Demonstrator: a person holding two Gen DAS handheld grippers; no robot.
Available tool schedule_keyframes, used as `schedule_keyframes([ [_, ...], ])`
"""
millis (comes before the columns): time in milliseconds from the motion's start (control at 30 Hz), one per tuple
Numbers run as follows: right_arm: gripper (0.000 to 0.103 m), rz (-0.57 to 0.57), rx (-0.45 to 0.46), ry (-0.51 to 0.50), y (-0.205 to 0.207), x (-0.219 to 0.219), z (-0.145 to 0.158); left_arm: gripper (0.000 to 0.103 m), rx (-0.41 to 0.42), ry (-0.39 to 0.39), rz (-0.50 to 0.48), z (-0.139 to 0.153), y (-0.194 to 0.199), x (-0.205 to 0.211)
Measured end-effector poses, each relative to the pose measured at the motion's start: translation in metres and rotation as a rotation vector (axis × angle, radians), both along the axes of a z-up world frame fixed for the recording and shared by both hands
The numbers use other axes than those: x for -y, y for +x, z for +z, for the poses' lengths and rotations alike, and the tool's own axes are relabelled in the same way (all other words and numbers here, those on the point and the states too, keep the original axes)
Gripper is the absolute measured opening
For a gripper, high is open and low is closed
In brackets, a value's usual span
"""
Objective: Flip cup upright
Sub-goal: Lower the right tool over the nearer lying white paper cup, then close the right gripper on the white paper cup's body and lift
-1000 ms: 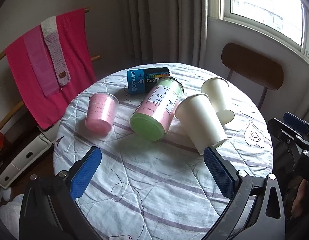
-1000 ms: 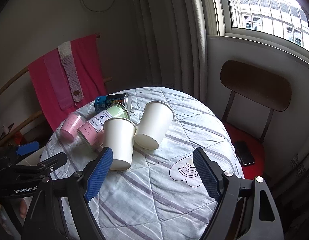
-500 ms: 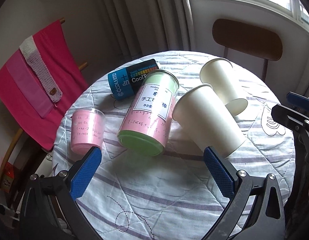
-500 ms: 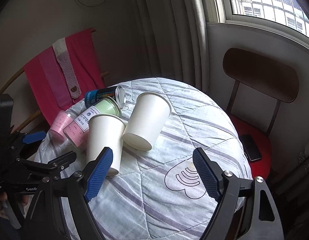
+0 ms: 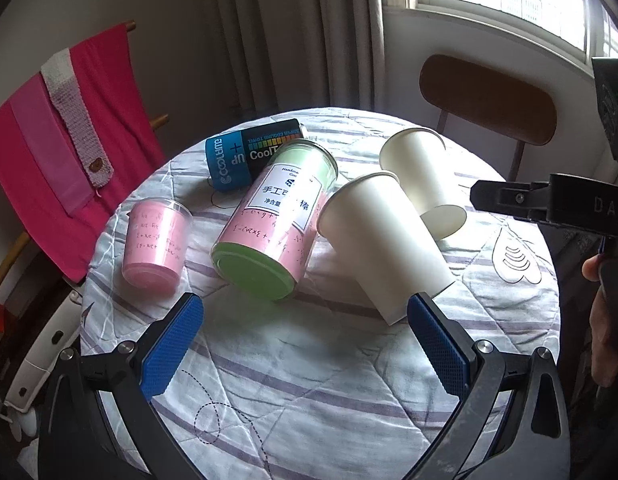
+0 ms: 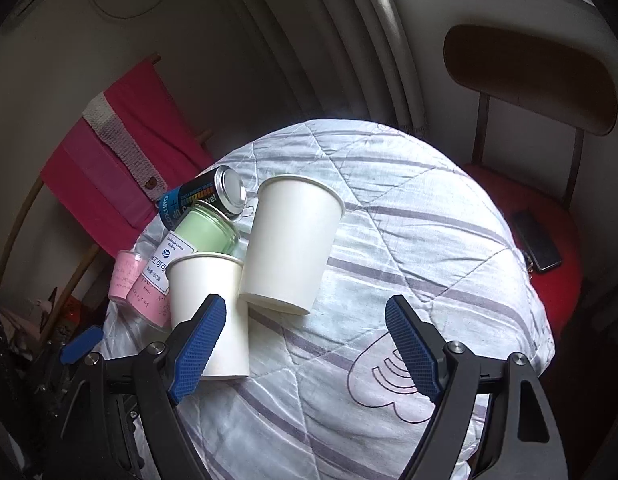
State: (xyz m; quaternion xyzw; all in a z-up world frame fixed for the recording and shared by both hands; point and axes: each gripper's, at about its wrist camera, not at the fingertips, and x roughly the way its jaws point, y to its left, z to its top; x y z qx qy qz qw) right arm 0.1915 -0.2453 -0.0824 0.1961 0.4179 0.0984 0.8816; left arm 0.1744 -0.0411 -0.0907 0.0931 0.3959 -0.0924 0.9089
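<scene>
Closing in on inverted paper cups (image 6: pixel 289 244), both tongs (image 6: pixel 305 344) gaping, gripping nothing. Risking toppling neighbouring jar (image 5: pixel 275 222) beyond left tongs (image 5: pixel 305 344).

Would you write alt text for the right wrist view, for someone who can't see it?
Two white paper cups lie tipped over on a round, striped-cloth table, beyond the open blue-padded right gripper. Behind them lie a green-and-pink jar, a blue can and a pink cup.
</scene>
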Motion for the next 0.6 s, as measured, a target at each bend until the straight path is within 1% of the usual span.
schedule_keyframes([
  [100,0.083,0.020,-0.004,-0.005,0.000,-0.006,0.003,0.103,0.033,0.018,0.039,0.002,0.002,0.006],
  [133,0.083,0.024,-0.007,-0.007,0.001,-0.007,0.004,0.103,0.045,0.031,0.069,0.004,0.004,0.006],
  [200,0.083,0.031,-0.016,0.015,0.005,-0.006,0.004,0.103,0.066,0.044,0.105,0.008,0.008,0.006],
  [267,0.083,0.032,-0.037,0.046,0.010,0.000,0.003,0.103,0.061,0.036,0.140,0.012,0.016,0.005],
  [333,0.083,0.031,-0.063,0.088,0.018,0.004,0.001,0.103,0.052,0.008,0.145,0.016,0.026,0.002],
  [433,0.083,0.029,-0.107,0.145,0.036,0.009,-0.005,0.103,0.010,-0.048,0.135,0.017,0.041,0.000],
  [500,0.083,0.034,-0.142,0.171,0.047,0.010,-0.011,0.103,0.004,-0.054,0.146,0.016,0.046,-0.001],
  [600,0.083,0.051,-0.192,0.209,0.063,0.007,-0.023,0.103,0.002,-0.041,0.162,0.013,0.052,-0.002],
])
